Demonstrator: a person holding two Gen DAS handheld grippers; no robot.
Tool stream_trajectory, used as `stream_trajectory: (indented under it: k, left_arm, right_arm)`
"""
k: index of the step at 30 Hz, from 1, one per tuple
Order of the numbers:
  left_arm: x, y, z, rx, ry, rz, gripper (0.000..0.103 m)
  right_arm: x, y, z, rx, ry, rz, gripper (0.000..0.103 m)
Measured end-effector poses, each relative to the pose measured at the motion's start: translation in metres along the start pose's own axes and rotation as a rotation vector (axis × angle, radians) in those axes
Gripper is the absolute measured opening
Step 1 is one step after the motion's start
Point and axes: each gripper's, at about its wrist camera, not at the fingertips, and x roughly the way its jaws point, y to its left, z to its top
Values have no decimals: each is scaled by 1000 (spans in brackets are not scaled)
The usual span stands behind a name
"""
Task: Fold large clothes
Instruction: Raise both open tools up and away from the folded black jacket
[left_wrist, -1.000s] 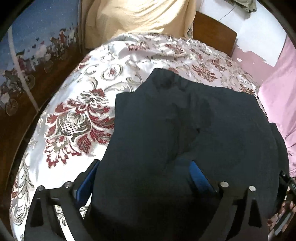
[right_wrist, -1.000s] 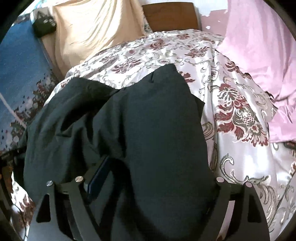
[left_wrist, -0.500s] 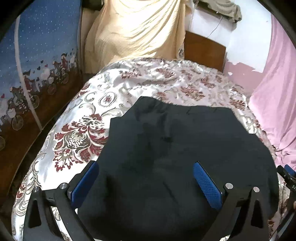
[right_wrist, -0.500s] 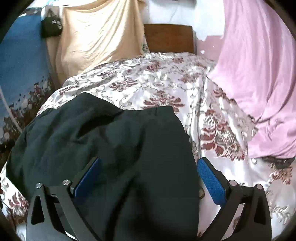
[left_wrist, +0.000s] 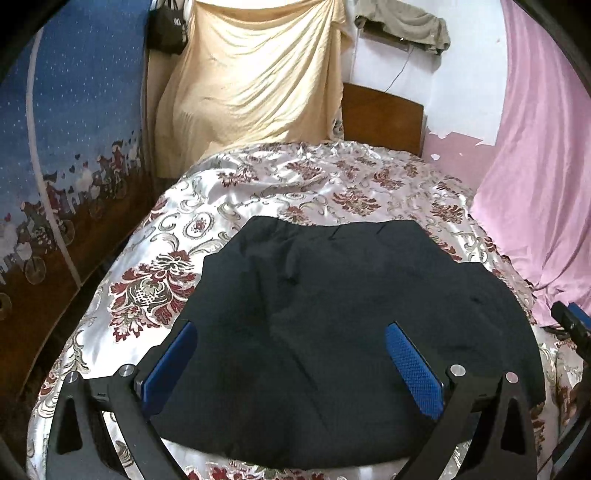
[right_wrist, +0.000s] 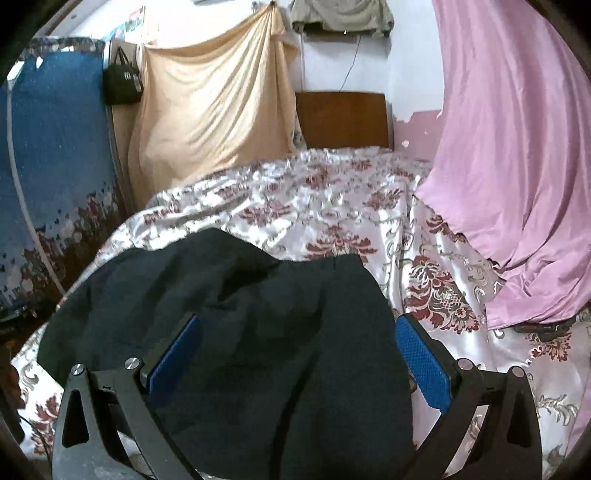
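Note:
A large dark navy garment (left_wrist: 343, 317) lies folded in a rough rectangle on the floral bedspread (left_wrist: 295, 184); it also shows in the right wrist view (right_wrist: 258, 332). My left gripper (left_wrist: 291, 350) is open and empty, raised above the garment's near part. My right gripper (right_wrist: 295, 343) is open and empty, above the garment's right side. The tip of the right gripper shows at the right edge of the left wrist view (left_wrist: 572, 328). Neither gripper touches the cloth.
A pink sheet (right_wrist: 517, 166) hangs along the bed's right side. A beige cloth (left_wrist: 255, 85) hangs over the wooden headboard (left_wrist: 384, 118). A blue patterned curtain (left_wrist: 66, 147) and dark wood run along the left. A black bag (right_wrist: 122, 81) hangs at the back.
Both grippers have let go of the garment and pulled back and up. The garment now lies flat on the bed, and more of the room is in view.

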Motion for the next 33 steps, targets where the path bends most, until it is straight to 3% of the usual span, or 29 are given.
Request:
stream_trajectory:
  k: [14,33]
  left_arm:
    - [-66,-8,-11,24,-175,-15,103]
    - [-124,-8,-39,87,-304,24,103]
  right_arm:
    - [-74,42,-14,8,-176,10,102]
    - [-119,62,-42,-10,-202,17,102]
